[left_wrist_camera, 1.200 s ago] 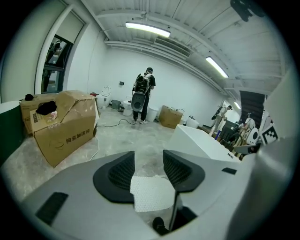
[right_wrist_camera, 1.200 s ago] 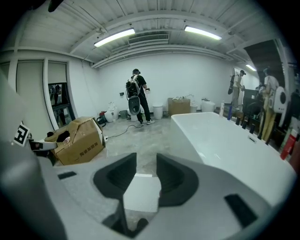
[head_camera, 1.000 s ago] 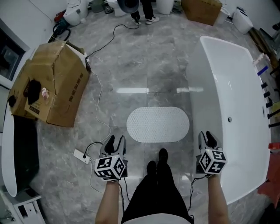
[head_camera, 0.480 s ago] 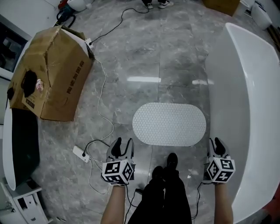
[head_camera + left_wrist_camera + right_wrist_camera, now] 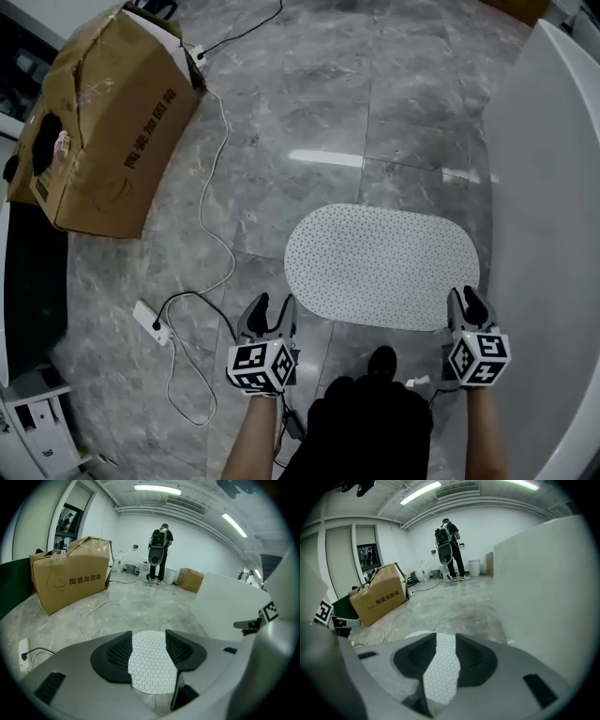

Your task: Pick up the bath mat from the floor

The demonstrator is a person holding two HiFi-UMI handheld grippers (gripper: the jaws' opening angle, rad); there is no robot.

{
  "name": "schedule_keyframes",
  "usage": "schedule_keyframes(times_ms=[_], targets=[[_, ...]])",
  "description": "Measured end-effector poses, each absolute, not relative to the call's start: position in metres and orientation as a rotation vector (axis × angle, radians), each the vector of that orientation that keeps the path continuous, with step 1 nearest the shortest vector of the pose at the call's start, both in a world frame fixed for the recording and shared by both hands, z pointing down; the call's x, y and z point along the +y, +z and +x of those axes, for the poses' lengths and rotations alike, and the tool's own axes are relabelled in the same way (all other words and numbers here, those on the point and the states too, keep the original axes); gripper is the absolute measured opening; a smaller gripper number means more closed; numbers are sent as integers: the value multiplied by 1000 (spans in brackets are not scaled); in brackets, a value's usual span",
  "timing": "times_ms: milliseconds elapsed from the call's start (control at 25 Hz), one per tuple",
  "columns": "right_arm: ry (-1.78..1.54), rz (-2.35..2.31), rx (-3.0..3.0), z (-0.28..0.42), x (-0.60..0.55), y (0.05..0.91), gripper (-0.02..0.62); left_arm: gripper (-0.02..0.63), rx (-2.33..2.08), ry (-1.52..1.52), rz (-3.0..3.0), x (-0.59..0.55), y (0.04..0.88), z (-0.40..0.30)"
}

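Bare workshop or storeroom, grey stone-tile floor (image 5: 309,103), freestanding white bathtub (image 5: 553,187), cardboard box (image 5: 103,122), loose cable (image 5: 221,236), ceiling strip lights (image 5: 157,488).

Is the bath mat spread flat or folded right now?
Spread flat. The bath mat lies as a full oval on the floor, with no fold or lifted edge visible.

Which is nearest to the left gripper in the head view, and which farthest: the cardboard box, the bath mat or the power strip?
1. bath mat, just ahead and right of the left gripper.
2. power strip, on the floor to its left.
3. cardboard box, far ahead-left.
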State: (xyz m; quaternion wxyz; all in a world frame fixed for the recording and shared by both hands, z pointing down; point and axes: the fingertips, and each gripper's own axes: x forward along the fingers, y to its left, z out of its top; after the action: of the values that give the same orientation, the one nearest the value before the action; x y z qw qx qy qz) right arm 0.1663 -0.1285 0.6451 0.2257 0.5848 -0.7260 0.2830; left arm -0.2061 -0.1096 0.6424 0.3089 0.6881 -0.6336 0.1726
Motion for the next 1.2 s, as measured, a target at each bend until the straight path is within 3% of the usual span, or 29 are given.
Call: schedule_keyframes(times_ms=[560,1200], targets=[[614,1289,-2227,53,-192,827,121,232,-1752,429,1734,-111,838,-257],[593,1094,-2329,-26,-209,884,121,265,-1735,453,1705,-157,918,-273]])
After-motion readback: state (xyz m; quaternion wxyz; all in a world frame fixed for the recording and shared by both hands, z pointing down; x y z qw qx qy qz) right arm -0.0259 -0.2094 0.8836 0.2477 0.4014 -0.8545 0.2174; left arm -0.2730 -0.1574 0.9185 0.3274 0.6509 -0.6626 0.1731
